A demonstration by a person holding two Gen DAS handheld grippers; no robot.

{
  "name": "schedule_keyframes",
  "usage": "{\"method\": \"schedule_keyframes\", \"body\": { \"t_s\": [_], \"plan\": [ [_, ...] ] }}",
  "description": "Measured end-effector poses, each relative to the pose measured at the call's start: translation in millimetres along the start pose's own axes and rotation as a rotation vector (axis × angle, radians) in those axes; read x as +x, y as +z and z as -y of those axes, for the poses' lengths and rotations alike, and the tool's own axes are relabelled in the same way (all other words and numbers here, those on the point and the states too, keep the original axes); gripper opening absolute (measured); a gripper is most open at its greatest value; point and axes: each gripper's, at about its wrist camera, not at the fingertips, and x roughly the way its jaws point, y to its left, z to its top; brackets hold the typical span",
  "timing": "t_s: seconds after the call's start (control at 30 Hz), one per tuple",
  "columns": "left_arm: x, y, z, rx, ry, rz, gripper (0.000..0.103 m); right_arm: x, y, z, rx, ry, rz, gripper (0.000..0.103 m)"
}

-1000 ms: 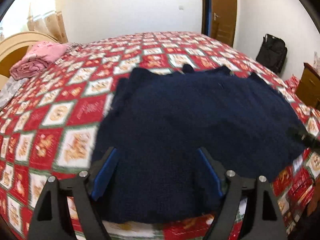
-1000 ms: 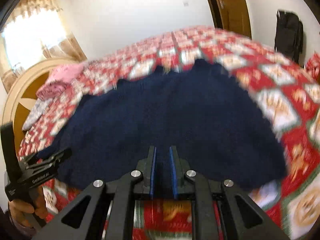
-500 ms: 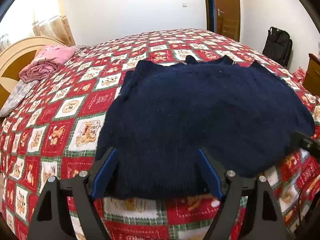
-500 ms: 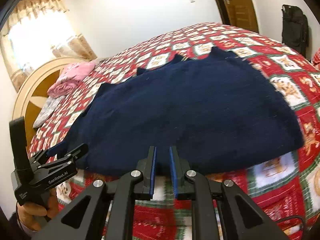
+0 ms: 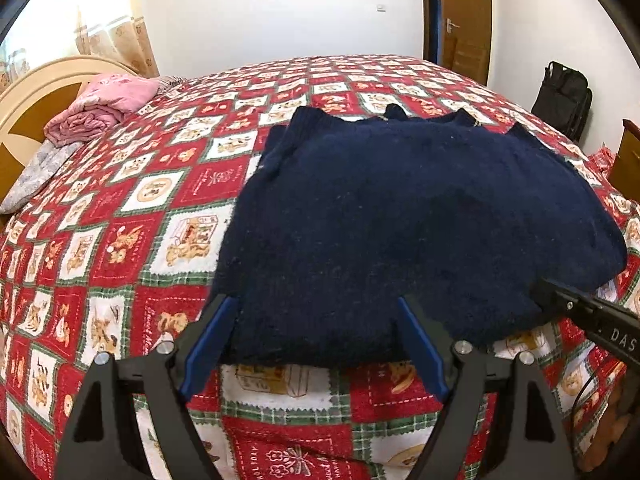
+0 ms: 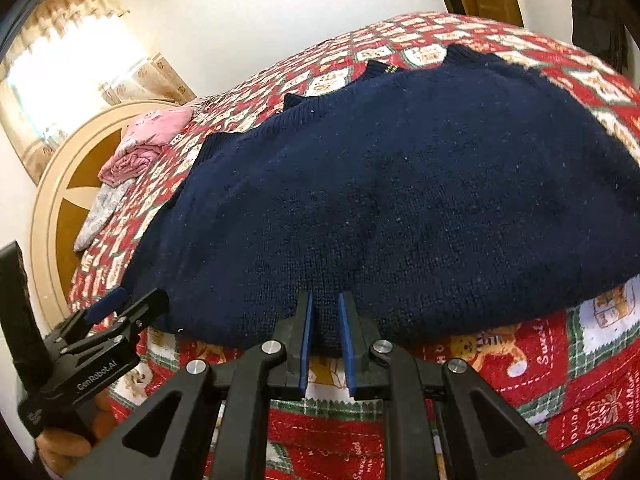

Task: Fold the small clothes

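A navy knit sweater (image 5: 400, 208) lies spread flat on the red patchwork quilt (image 5: 120, 240), collar towards the far side. My left gripper (image 5: 312, 300) is open wide; its blue-padded fingers straddle the near hem at the sweater's left corner without pressing it. My right gripper (image 6: 324, 298) is shut on the near hem, with dark knit pinched between its narrow pads. In the left wrist view the right gripper (image 5: 548, 286) meets the sweater's lower right edge. The right wrist view shows the left gripper (image 6: 136, 300) at the left corner of the sweater (image 6: 400, 200).
A folded pink cloth (image 5: 104, 104) and a grey one lie by the cream headboard (image 5: 36, 92) at far left. A black bag (image 5: 564, 100) leans on the wall beside a wooden door (image 5: 464, 20). A hand (image 6: 72, 440) holds the left gripper's handle.
In the left wrist view the sweater's near hem has slid up the frame, uncovering more quilt below it. The right wrist view has dropped closer, and the sweater fills more of it.
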Motion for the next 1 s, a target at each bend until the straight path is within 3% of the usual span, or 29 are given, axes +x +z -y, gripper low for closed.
{"method": "schedule_keyframes", "body": {
  "t_s": [0.23, 0.4, 0.47, 0.53, 0.6, 0.67, 0.77, 0.9, 1.0],
  "plan": [
    [-0.9, -0.9, -1.3, -0.006, -0.005, 0.003, 0.084, 4.5, 1.7, 2.8, 0.057, 0.020, -0.013, 0.014],
    [-3.4, 0.8, -9.5, -0.045, -0.038, 0.005, 0.084, 0.0, -5.2, -4.1, 0.013, -0.007, 0.007, 0.014],
    [-7.1, 2.7, -18.3, -0.073, -0.054, 0.023, 0.086, -2.1, -10.3, -12.7, -0.027, -0.048, 0.017, 0.014],
    [-11.7, 2.6, -37.5, -0.140, -0.049, 0.059, 0.096, -2.3, -14.6, -20.8, -0.071, -0.085, 0.032, 0.014],
    [-12.3, 0.5, -57.1, -0.219, -0.026, 0.080, 0.097, -1.2, -17.3, -26.6, -0.099, -0.108, 0.040, 0.015],
    [-10.2, -1.6, -71.3, -0.280, -0.068, 0.086, 0.097, -0.3, -18.0, -28.6, -0.113, -0.113, 0.043, 0.021],
    [1.7, -2.3, -77.4, -0.356, -0.138, 0.068, 0.097, 0.1, -17.8, -28.2, -0.108, -0.071, 0.044, 0.036],
    [28.5, -2.7, -70.6, -0.385, -0.124, 0.007, 0.097, -1.5, -21.6, -28.9, -0.131, -0.065, 0.043, 0.039],
    [43.6, -6.6, -73.4, -0.446, -0.160, -0.046, 0.096, -2.3, -22.0, -29.8, -0.135, -0.065, 0.046, 0.039]
  ]
}}
